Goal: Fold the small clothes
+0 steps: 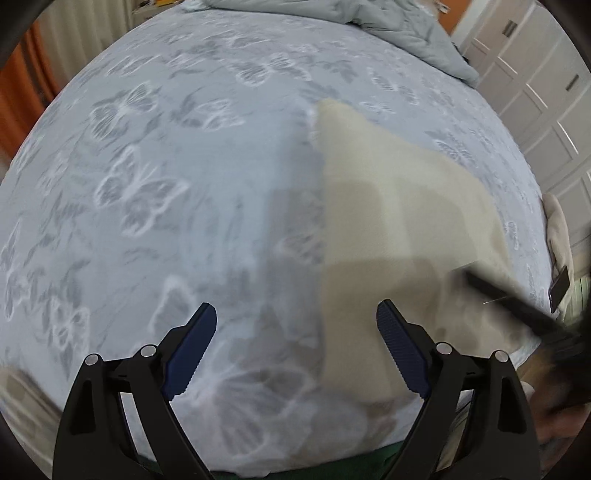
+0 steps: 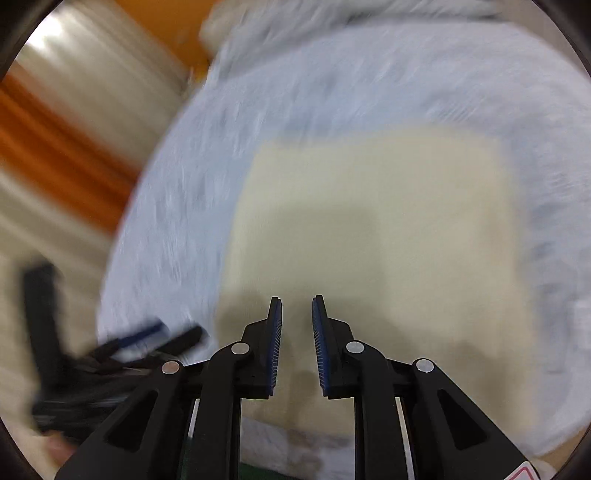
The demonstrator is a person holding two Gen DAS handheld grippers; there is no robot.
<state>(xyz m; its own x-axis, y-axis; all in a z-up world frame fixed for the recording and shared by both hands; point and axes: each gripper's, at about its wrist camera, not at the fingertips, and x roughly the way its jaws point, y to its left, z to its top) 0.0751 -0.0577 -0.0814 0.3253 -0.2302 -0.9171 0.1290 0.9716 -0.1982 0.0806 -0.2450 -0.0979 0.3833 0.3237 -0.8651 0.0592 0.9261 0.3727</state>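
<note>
A cream folded cloth (image 1: 388,206) lies flat on the pale blue butterfly-print bed sheet (image 1: 166,166). My left gripper (image 1: 295,314) is wide open and empty, hovering above the cloth's left edge near the bed's front. In the right wrist view, which is blurred by motion, the same cream cloth (image 2: 369,221) fills the middle. My right gripper (image 2: 296,302) is narrowly open with nothing between its fingers, just above the cloth's near edge. The left gripper (image 2: 147,339) shows blurred at the lower left, and the right gripper's black finger (image 1: 517,306) shows over the cloth's right corner.
A grey-green quilt (image 1: 406,33) is bunched at the far end of the bed. White wardrobe doors (image 1: 535,92) stand to the right. An orange and cream curtain (image 2: 66,129) hangs on the left. A pale garment (image 1: 557,229) lies at the bed's right edge.
</note>
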